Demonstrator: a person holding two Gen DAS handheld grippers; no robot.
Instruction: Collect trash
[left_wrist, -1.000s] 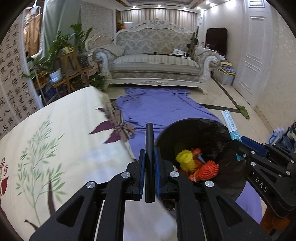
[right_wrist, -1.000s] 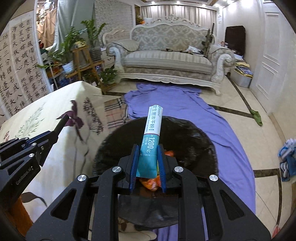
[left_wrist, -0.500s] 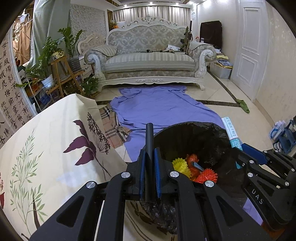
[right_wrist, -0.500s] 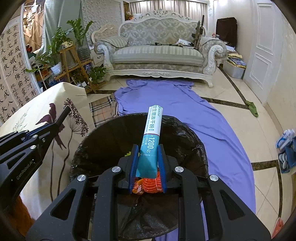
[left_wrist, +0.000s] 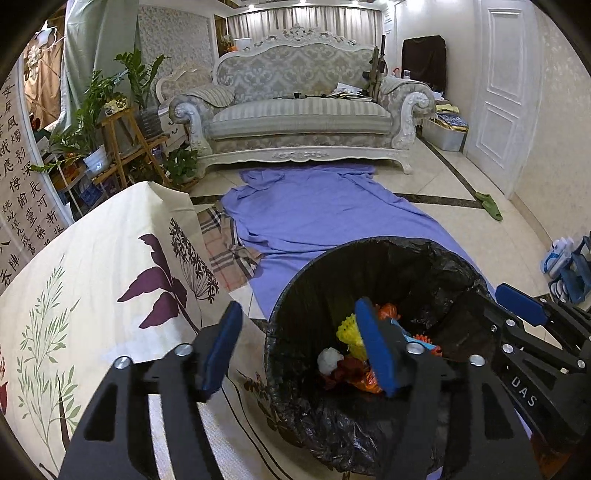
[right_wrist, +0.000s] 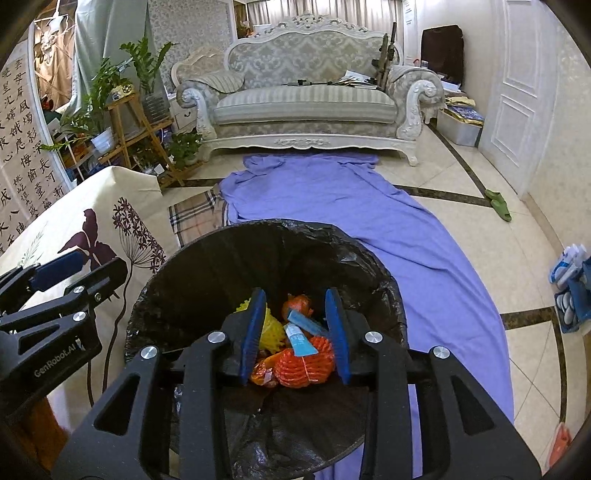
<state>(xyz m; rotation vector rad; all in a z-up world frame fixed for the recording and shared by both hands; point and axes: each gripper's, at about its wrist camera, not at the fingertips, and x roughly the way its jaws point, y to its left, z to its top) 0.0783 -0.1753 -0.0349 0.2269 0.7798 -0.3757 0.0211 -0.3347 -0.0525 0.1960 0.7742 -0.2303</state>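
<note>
Right wrist view: "GenRobot.AI" marks the left gripper (right_wrist: 55, 291); both grippers' fingers just spread, nothing between them.

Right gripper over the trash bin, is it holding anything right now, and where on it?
Nothing. The right gripper has just opened, jaws apart and bare; the blue tube lies loose on the trash in the bin. The left gripper is empty too.

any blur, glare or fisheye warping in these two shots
Left wrist view: strong fisheye bend, dark vignette corners, the door bows; left gripper slightly soft. Right wrist view: same warping, ceiling spotlights flare above the sofa, bin interior dark.
</note>
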